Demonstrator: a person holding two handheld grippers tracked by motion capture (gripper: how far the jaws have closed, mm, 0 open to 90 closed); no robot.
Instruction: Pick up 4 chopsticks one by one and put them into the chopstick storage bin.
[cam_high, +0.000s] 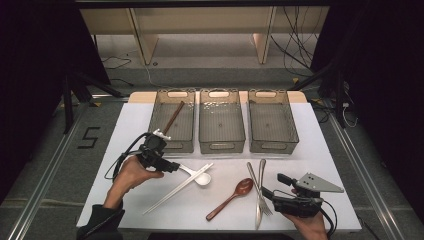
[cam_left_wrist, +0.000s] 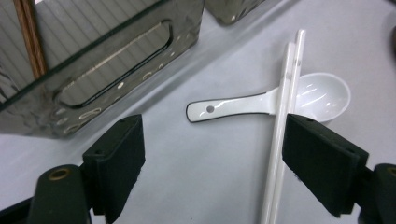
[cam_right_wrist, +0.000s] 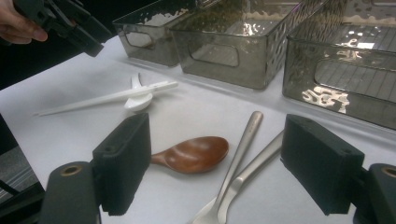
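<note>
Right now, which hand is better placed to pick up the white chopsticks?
Left. The left gripper is open just above the white chopsticks, which lie across the white spoon. The right gripper is open farther away, near the metal cutlery.

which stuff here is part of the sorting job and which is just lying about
In the job: white chopsticks, white spoon, wooden spoon, metal forks, brown chopsticks, three bins, left gripper.
Lying about: cables, wooden shelf.
</note>
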